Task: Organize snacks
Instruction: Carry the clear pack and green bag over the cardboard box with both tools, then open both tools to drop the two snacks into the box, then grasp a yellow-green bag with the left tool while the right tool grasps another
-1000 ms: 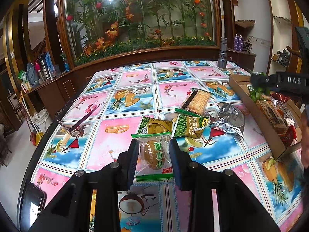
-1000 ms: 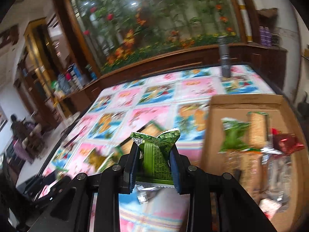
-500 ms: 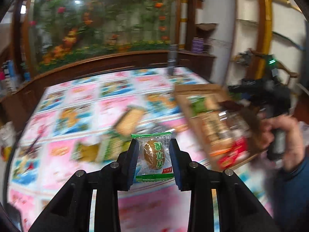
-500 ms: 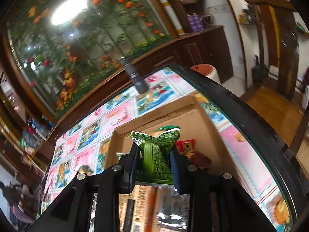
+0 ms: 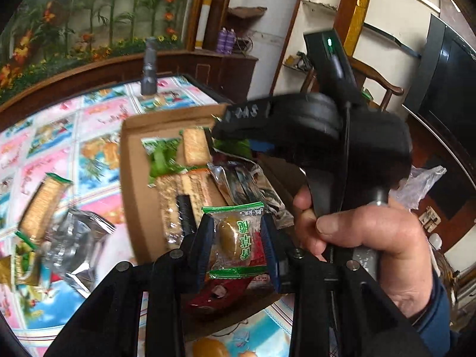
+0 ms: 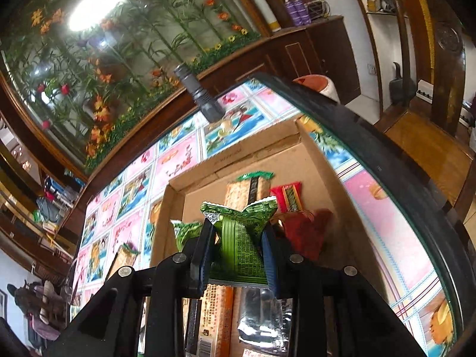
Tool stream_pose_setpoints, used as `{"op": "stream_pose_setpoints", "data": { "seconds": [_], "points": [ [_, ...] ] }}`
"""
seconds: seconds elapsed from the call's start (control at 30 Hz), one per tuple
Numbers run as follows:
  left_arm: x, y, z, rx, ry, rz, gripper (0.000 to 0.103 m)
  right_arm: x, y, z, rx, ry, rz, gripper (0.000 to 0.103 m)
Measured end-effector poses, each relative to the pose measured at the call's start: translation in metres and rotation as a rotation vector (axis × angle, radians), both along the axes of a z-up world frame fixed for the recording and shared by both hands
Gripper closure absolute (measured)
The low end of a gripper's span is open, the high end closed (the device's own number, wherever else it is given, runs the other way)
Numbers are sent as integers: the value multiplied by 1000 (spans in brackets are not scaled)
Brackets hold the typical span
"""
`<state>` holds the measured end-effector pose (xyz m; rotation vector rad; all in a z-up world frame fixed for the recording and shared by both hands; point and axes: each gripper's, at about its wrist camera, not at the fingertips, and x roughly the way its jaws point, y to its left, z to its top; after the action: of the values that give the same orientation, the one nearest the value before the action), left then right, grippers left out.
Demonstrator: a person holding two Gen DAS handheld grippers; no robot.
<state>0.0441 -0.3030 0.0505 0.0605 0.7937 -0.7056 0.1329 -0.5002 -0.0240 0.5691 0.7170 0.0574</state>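
Over the cardboard tray point(image 5: 131, 178) on the surface, both grippers hung w/ jaws clenched on snacks: left gripper point(image 5: 238, 247) on a clear candy packet point(image 5: 235, 238), right gripper point(image 6: 238, 253) on a green packet point(image 6: 238, 238), prob. held above for dropping in.

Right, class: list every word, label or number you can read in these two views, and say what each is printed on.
"DAS": raised letters, seen upside down, on the black right gripper.
Green Chinese characters on the clear green-edged sweet packet: too blurred to read.
Fine print on the crumpled green foil packet: too small.
Print and barcode on the long orange-striped cracker packet: too small.
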Motion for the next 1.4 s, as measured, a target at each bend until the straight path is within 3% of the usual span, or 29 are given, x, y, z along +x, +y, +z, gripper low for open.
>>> {"op": "stream_pose_setpoints", "data": {
  "seconds": [0.17,0.3,0.4,0.53,0.83,0.93,1.07,1.17,1.27,1.4],
  "points": [
    [-2,0,-5,-1,4,1,71,1,0,-2,-2,20,3,70],
    [-4,7,-2,-14,-9,14,61,0,1,-1,-7,5,1,69],
    [-3,20,7,-41,-24,33,61,-4,2,3,-17,-16,-11,69],
    [2,40,15,-70,-34,65,60,-11,5,9,-51,-57,-35,61],
    [0,120,26,-1,-137,206,57,-18,38,27,-73,-188,106,61],
    [4,168,24,21,-140,294,49,-18,54,26,-47,-202,189,61],
    [18,233,16,28,-90,466,43,-17,66,24,-80,-198,215,61],
    [34,262,2,33,5,524,31,-15,70,21,-76,-190,225,61],
    [47,269,-13,36,96,548,31,-17,73,20,-92,-188,224,61],
    [54,261,-25,111,100,568,31,-18,79,21,-100,-194,244,61]
  ]
}}
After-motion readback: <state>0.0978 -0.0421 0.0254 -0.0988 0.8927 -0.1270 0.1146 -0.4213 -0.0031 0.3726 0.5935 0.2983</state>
